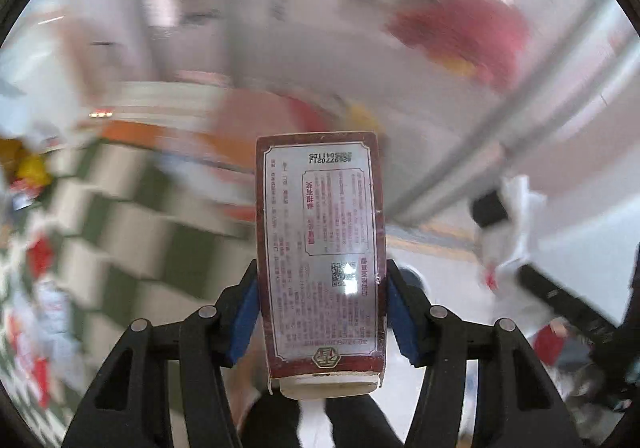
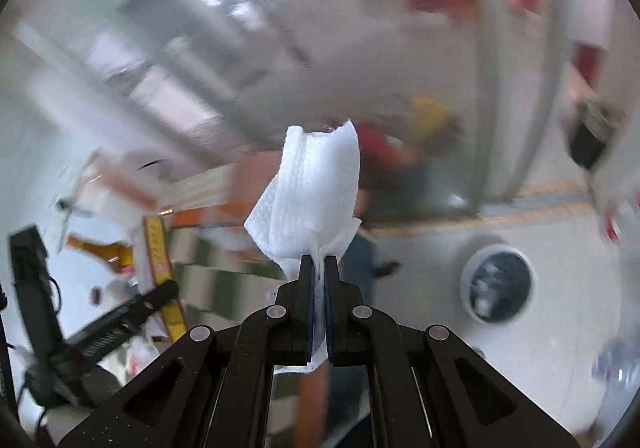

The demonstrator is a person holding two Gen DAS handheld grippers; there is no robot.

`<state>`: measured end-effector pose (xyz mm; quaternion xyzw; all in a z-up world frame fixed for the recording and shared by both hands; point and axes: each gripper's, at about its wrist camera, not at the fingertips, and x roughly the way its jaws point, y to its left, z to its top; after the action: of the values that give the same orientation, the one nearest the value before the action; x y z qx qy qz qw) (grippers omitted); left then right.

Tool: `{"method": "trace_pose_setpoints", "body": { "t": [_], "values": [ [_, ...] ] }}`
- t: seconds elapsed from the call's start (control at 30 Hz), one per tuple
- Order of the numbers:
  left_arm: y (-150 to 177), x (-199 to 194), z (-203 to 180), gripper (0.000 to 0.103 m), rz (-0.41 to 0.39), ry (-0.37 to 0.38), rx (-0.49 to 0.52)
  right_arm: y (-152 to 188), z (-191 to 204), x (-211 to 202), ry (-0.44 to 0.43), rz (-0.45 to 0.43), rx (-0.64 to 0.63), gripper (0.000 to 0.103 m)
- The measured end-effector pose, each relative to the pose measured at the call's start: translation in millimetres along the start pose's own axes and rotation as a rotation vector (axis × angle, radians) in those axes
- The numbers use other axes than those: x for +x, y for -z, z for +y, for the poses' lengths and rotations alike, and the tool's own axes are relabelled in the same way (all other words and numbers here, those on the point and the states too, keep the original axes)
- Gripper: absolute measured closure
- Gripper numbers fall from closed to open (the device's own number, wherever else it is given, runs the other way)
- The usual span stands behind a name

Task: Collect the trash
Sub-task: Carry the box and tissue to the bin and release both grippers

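In the left wrist view my left gripper [image 1: 321,280] is shut on a flat dark-red carton [image 1: 320,248] with a silver label of red print, held upright between the blue pads [image 1: 246,312]. In the right wrist view my right gripper [image 2: 319,262] is shut on a crumpled white tissue [image 2: 310,191] that stands up above the fingertips. A round white bin [image 2: 497,280] with dark contents sits on the pale floor low to the right of the tissue. The right gripper with its tissue also shows at the right edge of the left wrist view, as a black arm [image 1: 560,300].
Everything behind both grippers is smeared by motion. A green and white chequered cloth [image 1: 120,228] with scattered wrappers lies at left. Red shapes [image 1: 464,35] blur at upper right. A brown bottle [image 2: 100,250], a yellow strip [image 2: 160,260] and black gear [image 2: 36,288] sit at left.
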<state>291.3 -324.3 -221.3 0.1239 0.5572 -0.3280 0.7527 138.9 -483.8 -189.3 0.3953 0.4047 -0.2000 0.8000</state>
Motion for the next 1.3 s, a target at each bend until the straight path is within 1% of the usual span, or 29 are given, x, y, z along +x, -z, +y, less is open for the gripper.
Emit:
{"method": "trace_pose_setpoints", "body": {
  "t": [0.03,0.07,0.1,0.13,0.17,0.2,0.23,0.27,0.3,0.33,0.37,0.4,0.5,0.57,0.67,0.73,0.77,0.8,0.87,0.93,0.97,1.0,1.03,1.07,1.1,1.13,1.17,1.2,1.3],
  "values": [
    [0.0,21.7,-25.5,0.049,0.036,0.026,0.027,3.6,-36.4,-0.3,0.031,0.007,0.051,0.099],
    [2.0,48.5,-49.8,0.049,0.078,0.045,0.056,6.2,-59.0,0.3,0.048,0.013,0.083,0.099],
    [4.4,70.8,-66.6,0.049,0.113,0.059,0.076,12.1,-95.2,4.2,0.075,0.027,0.133,0.099],
    [10.3,104.8,-87.1,0.049,0.168,0.073,0.09,17.1,-120.9,8.9,0.094,0.04,0.168,0.099],
    [15.5,132.6,-100.7,0.049,0.21,0.084,0.1,24.3,-153.7,17.9,0.113,0.061,0.214,0.099],
    [23.8,171.2,-116.9,0.049,0.263,0.097,0.107,33.6,-190.5,31.7,0.127,0.088,0.268,0.099],
    [29.6,197.3,-126.9,0.049,0.294,0.097,0.11,40.6,-214.4,42.1,0.135,0.104,0.301,0.099],
    [38.3,235.2,-138.6,0.049,0.338,0.098,0.117,51.5,-251.2,61.9,0.145,0.128,0.346,0.099],
    [45.0,262.4,-147.9,0.049,0.371,0.106,0.116,59.4,-276.5,78.8,0.151,0.145,0.373,0.099],
    [54.3,300.8,-157.3,0.049,0.416,0.111,0.113,69.1,-306.3,101.6,0.161,0.165,0.403,0.099],
    [62.5,331.6,-169.4,0.049,0.449,0.108,0.119,76.6,-330.0,121.8,0.164,0.183,0.425,0.099],
    [72.1,371.1,-176.0,0.049,0.485,0.102,0.13,83.3,-350.3,140.7,0.163,0.198,0.444,0.099],
    [90.1,449.1,-203.9,0.048,0.561,0.079,0.169,103.2,-416.6,209.7,0.164,0.245,0.492,0.099],
    [105.5,501.6,-210.7,0.048,0.6,0.052,0.197,116.7,-455.9,247.3,0.157,0.269,0.514,0.099],
    [120.0,552.1,-222.2,0.048,0.632,0.018,0.235,132.4,-500.0,308.4,0.163,0.308,0.519,0.099],
    [129.4,574.7,-232.6,0.047,0.654,0.004,0.258,137.9,-515.3,336.5,0.166,0.329,0.521,0.099],
    [130.3,580.5,-233.8,0.047,0.66,-0.004,0.267,140.4,-524.2,353.1,0.174,0.345,0.514,0.099],
    [127.5,586.0,-227.8,0.047,0.662,-0.018,0.275,141.5,-528.8,362.3,0.173,0.356,0.509,0.099],
    [128.2,591.7,-231.5,0.045,0.657,-0.051,0.296,142.4,-535.0,379.4,0.186,0.38,0.488,0.097],
    [128.8,590.2,-229.6,0.028,0.646,-0.059,0.304,145.5,-540.4,388.8,0.197,0.397,0.468,0.094],
    [127.2,586.9,-224.6,0.009,0.637,-0.07,0.305,143.8,-541.2,389.8,0.206,0.401,0.46,0.082],
    [124.7,580.2,-223.6,0.003,0.624,-0.081,0.308,141.3,-541.0,389.1,0.223,0.401,0.446,0.063],
    [123.7,578.7,-222.6,0.003,0.617,-0.092,0.311,138.8,-540.4,386.4,0.236,0.398,0.437,0.053],
    [122.3,573.4,-221.1,0.003,0.607,-0.106,0.315,137.6,-536.5,382.7,0.236,0.393,0.433,0.036],
    [120.0,565.6,-220.2,0.003,0.595,-0.12,0.32,135.5,-535.5,379.3,0.236,0.39,0.429,0.024],
    [116.8,554.2,-219.0,0.003,0.575,-0.135,0.324,132.5,-531.9,374.9,0.242,0.391,0.421,0.018],
    [113.9,542.1,-219.0,0.003,0.552,-0.144,0.327,129.6,-528.8,368.6,0.255,0.39,0.407,0.009],
    [111.8,532.8,-218.7,0.003,0.536,-0.156,0.331,125.4,-523.3,360.3,0.272,0.385,0.387,0.004],
    [103.7,487.2,-223.6,0.003,0.447,-0.194,0.359,114.3,-504.0,331.3,0.317,0.375,0.334,0.001]
  ]
}}
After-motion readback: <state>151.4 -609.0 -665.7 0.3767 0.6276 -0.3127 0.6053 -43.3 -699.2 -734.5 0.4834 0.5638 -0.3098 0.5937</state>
